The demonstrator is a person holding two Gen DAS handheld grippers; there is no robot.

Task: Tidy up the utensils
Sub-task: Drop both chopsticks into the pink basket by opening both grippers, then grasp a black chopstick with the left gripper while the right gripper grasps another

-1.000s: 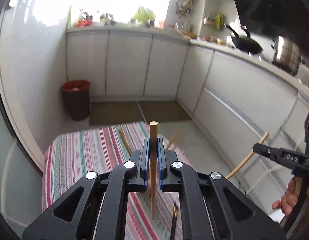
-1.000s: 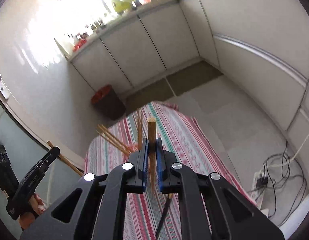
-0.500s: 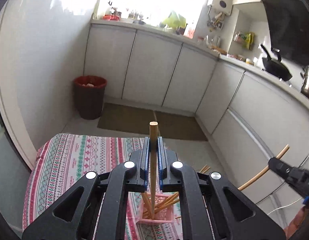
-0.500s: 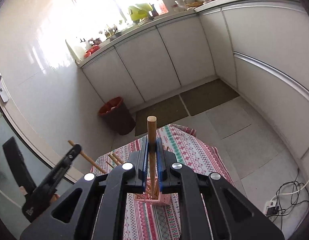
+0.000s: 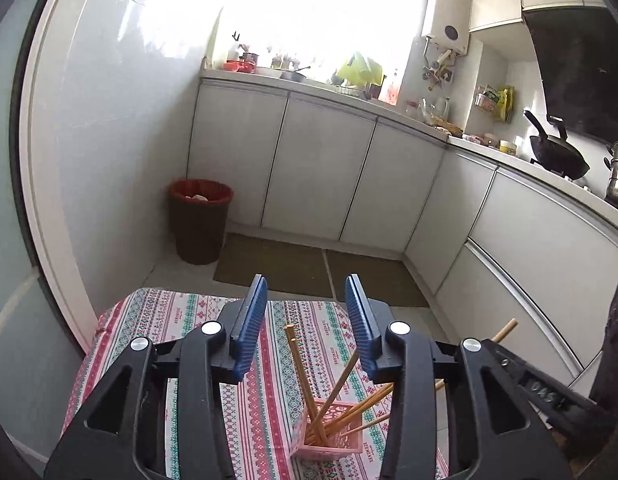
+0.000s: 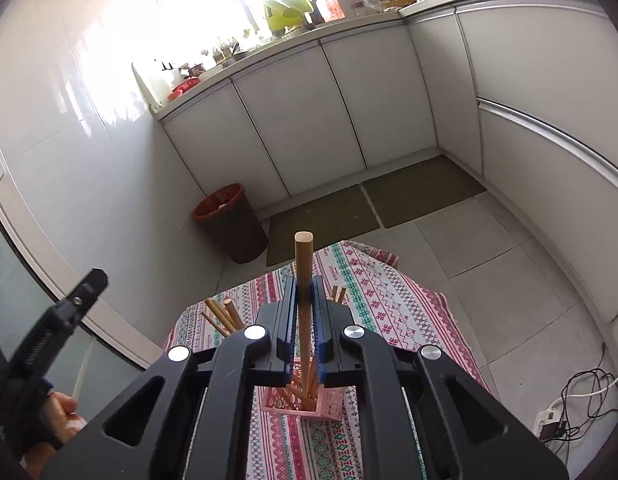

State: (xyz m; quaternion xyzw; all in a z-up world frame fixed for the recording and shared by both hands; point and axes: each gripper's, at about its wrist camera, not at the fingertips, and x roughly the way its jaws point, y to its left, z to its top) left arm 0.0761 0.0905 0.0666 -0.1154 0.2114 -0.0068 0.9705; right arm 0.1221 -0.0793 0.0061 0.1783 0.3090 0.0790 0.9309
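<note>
Right wrist view | right gripper (image 6: 305,340) pinches chopstick (image 6: 303,280) above pink basket (image 6: 329,402) at 6 o'clock | left gripper (image 5: 305,332) just opened wide, empty | lower straight, then release.

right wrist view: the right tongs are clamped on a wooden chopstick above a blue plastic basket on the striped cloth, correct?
Not quite: the basket is pink, not blue. The right wrist view shows the right tongs clamped on a round wooden chopstick above a pink plastic lattice basket on the striped patterned tablecloth.
</note>
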